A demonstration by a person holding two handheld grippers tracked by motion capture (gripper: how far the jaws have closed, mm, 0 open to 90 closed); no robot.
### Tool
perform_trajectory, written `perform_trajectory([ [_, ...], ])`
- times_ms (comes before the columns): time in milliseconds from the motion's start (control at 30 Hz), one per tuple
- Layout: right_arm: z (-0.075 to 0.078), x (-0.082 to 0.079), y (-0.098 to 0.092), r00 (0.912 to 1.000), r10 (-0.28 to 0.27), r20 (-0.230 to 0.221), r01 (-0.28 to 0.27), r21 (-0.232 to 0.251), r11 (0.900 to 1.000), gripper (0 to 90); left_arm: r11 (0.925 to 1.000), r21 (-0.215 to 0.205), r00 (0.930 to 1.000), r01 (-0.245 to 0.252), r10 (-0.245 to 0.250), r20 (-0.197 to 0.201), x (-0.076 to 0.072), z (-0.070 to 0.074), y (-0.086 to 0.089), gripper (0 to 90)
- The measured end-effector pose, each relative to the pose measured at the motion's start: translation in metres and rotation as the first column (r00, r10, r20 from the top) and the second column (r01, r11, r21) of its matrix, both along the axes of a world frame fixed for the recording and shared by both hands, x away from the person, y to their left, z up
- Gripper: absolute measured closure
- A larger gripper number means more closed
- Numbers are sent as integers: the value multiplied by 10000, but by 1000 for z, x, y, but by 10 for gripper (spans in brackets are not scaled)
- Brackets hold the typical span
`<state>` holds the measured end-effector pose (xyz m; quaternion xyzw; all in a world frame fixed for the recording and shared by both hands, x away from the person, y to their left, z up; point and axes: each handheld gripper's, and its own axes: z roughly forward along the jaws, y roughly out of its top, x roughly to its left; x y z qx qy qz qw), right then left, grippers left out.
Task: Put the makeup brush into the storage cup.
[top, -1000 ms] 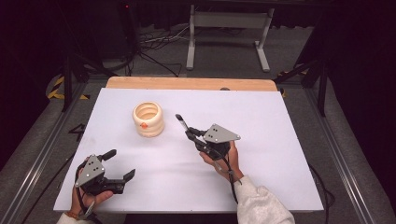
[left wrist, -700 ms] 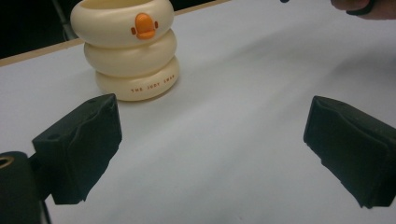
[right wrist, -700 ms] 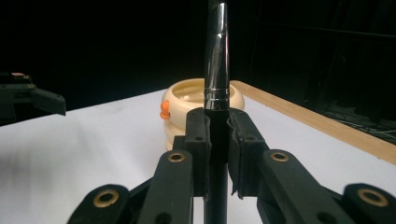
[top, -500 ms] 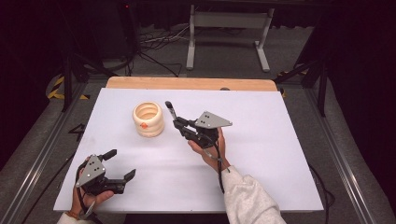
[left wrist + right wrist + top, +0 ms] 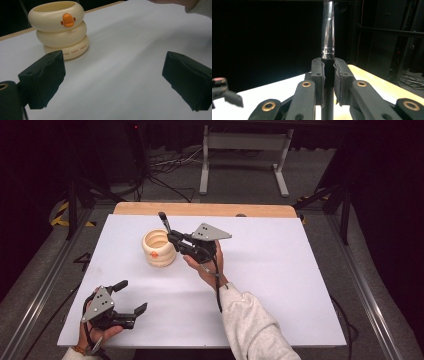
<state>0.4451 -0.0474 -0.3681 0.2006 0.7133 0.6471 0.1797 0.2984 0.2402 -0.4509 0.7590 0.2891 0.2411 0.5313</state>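
Note:
A cream holder (image 5: 159,248) made of three stacked rings, with an orange duck beak on its top ring, stands upright on the white table (image 5: 280,270); it also rises beyond the jaws as the holder (image 5: 60,30) in the left gripper view. My right gripper (image 5: 172,237) hovers just right of the holder, shut on a black and silver pen (image 5: 164,221) that points up over the holder's rim. Seen from the right gripper (image 5: 328,67), the pen (image 5: 328,32) is clamped between both pads. My left gripper (image 5: 132,296) rests near the table's front left, open and empty (image 5: 113,75).
A wooden strip (image 5: 200,209) runs along the table's far edge. Behind it stand a metal frame (image 5: 245,150) and loose cables (image 5: 165,167) on the floor. Metal rails flank the table on both sides.
My right gripper has carried the pen leftward and farther back, from mid-table to beside the holder, with the pen tip now over its rim. The left gripper has stayed put.

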Motion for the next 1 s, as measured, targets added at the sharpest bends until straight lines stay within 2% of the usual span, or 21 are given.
perform_trajectory([
  [267,1,16,18,9998,161,-143,-157,259,9995,798,9997,-195,9998,166,-167,-59,2,-2,0,60],
  [400,-1,22,27,9998,108,-170,-105,162,9998,798,9995,-263,9998,188,-187,45,2,-1,1,61],
  [633,-6,33,36,9993,40,-365,-27,373,9993,798,9992,-359,9999,163,-165,-37,3,-2,2,68],
  [1000,-20,45,44,9981,-162,-595,174,208,9996,798,9986,-451,9996,262,-266,-90,3,-3,3,75],
])
